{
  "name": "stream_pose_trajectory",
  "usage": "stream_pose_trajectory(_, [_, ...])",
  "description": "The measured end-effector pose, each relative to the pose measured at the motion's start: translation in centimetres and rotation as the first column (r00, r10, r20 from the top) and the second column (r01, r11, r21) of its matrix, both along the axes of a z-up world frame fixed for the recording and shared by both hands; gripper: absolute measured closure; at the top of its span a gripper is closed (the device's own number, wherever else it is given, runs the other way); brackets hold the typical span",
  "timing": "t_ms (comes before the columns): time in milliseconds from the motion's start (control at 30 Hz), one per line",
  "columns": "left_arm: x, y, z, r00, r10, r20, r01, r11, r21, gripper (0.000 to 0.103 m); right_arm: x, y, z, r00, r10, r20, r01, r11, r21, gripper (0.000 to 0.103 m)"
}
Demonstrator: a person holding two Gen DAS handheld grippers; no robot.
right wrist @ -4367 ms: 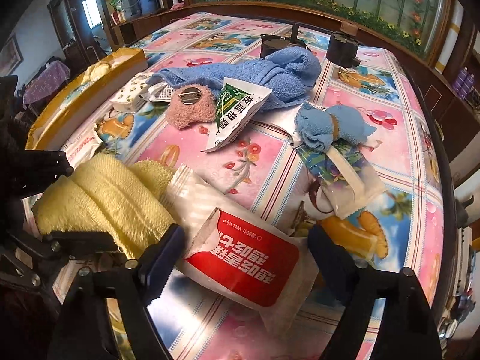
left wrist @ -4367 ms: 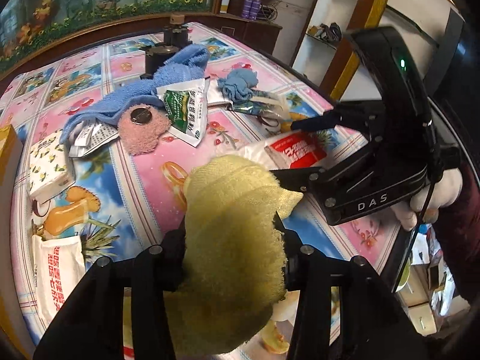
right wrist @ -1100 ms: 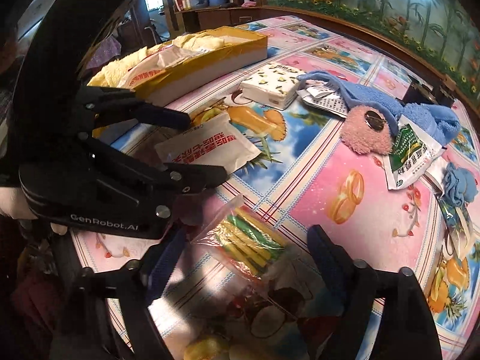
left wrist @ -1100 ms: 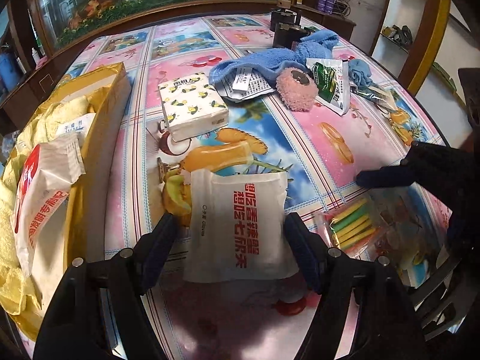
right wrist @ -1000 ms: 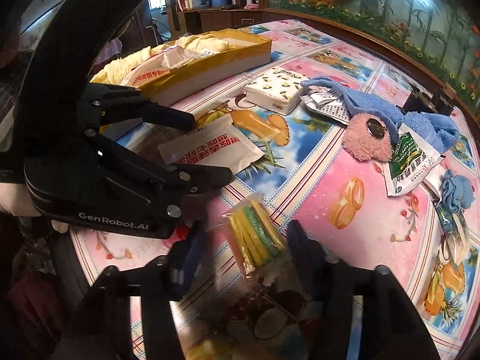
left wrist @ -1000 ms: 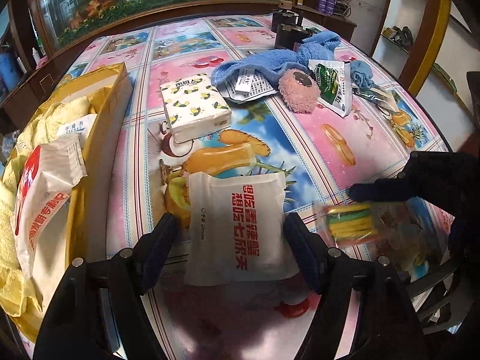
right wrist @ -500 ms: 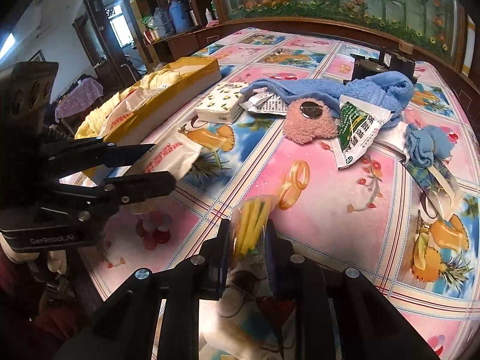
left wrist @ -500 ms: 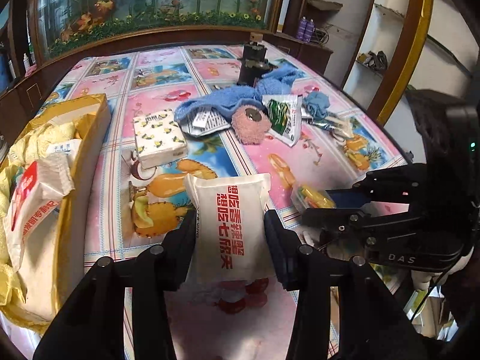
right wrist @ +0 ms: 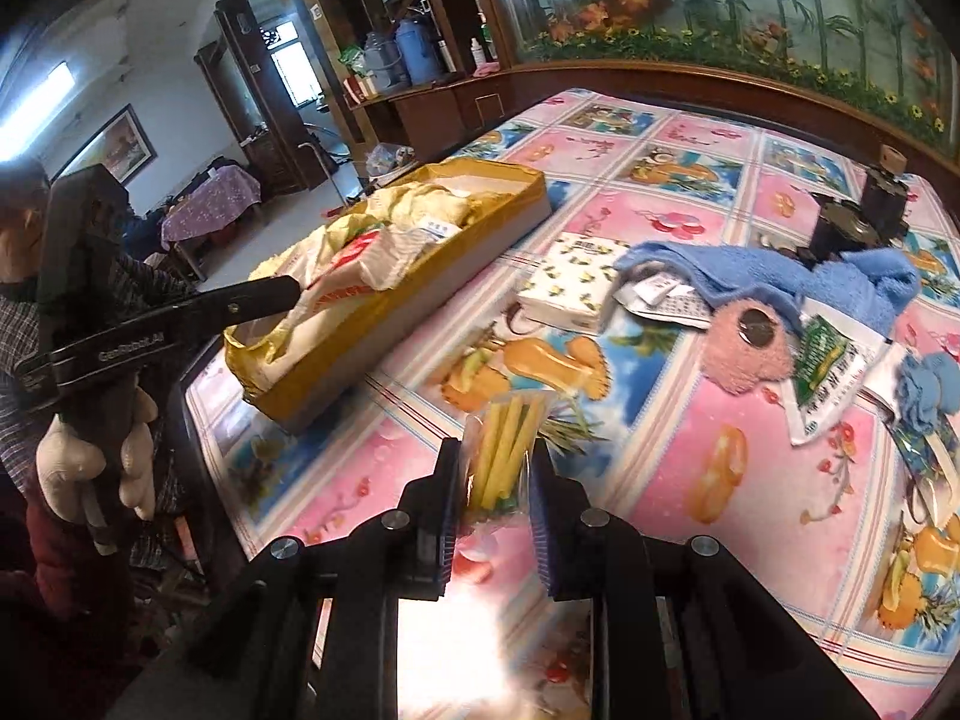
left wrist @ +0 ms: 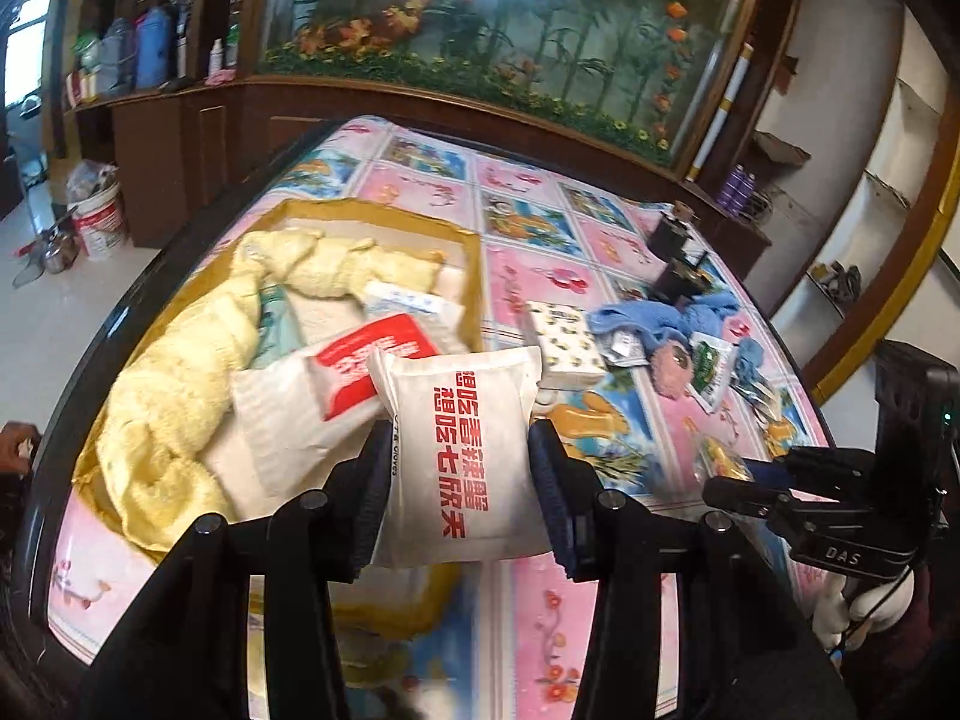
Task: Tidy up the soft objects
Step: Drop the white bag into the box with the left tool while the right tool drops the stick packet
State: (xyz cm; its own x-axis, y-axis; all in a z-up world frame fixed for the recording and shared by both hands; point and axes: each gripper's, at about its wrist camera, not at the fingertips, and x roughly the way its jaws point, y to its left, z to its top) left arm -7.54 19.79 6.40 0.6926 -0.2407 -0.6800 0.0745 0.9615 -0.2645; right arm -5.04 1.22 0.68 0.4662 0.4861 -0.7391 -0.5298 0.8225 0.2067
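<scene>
My left gripper (left wrist: 459, 450) is shut on a white pouch with red lettering (left wrist: 459, 438), held in the air over the near end of the yellow box (left wrist: 474, 252). That box holds a pale yellow towel (left wrist: 174, 384) and another white pouch with a red label (left wrist: 372, 360). My right gripper (right wrist: 495, 468) is shut on a clear packet of yellow and green sticks (right wrist: 507, 441), lifted above the table. The left gripper (right wrist: 288, 291) shows in the right wrist view at the box's (right wrist: 420, 276) near end.
On the flowered tablecloth (right wrist: 660, 468) lie a lemon-print tissue pack (right wrist: 570, 285), a blue towel (right wrist: 780, 276), a pink fuzzy pad (right wrist: 750, 348), a green sachet (right wrist: 831, 372) and a small blue cloth (right wrist: 927, 390). Dark jars (right wrist: 864, 210) stand at the back.
Both grippers have risen from the table with their loads. The left one has swung left with the white pouch, over the yellow box. The right one has lifted the stick packet higher.
</scene>
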Motion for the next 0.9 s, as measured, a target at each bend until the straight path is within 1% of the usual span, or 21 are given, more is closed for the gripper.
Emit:
stream_pose_trajectory(133, [0.8,2.6,-1.4,0.996,0.084,-0.035,-0.085,0.996,-0.024,0.06,0.5,3.7,0.7,0.998,0.061,-0.006,-0.061,0.998,0.023,0.081])
stream_pose_trajectory(233, [1.5,3.9,-2.2,0.991,0.125,-0.053,-0.126,0.992,-0.027,0.06,1.3,6.7,0.9,0.995,0.102,-0.022,-0.101,0.994,0.047,0.081])
stream_pose_trajectory(333, [2.0,4.9,-2.9,0.986,0.155,-0.065,-0.157,0.987,-0.03,0.06,2.2,9.6,1.1,0.99,0.136,-0.031,-0.134,0.989,0.06,0.08])
stream_pose_trajectory(567, [2.0,6.8,-3.6,0.98,0.185,-0.071,-0.19,0.979,-0.079,0.057,3.6,15.0,0.4,0.981,0.189,-0.053,-0.186,0.981,0.056,0.079])
stream_pose_trajectory(633, [1.8,7.2,-3.5,0.98,0.191,-0.063,-0.196,0.976,-0.094,0.053,3.9,15.9,0.1,0.979,0.195,-0.058,-0.192,0.98,0.048,0.079])
stream_pose_trajectory(700, [1.7,7.5,-3.2,0.979,0.199,-0.053,-0.203,0.974,-0.098,0.052,4.3,16.4,-0.3,0.978,0.198,-0.064,-0.196,0.98,0.04,0.079])
stream_pose_trajectory(767, [1.4,7.7,-2.9,0.978,0.207,-0.041,-0.21,0.973,-0.1,0.048,4.5,16.9,-0.6,0.978,0.197,-0.074,-0.195,0.98,0.037,0.079])
stream_pose_trajectory(800, [1.3,7.8,-2.8,0.977,0.212,-0.035,-0.214,0.972,-0.098,0.047,4.7,17.1,-0.8,0.978,0.196,-0.078,-0.193,0.98,0.036,0.079])
stream_pose_trajectory(900, [1.1,8.0,-2.5,0.971,0.237,-0.025,-0.238,0.968,-0.075,0.038,5.0,17.5,-1.1,0.977,0.196,-0.089,-0.193,0.98,0.037,0.078])
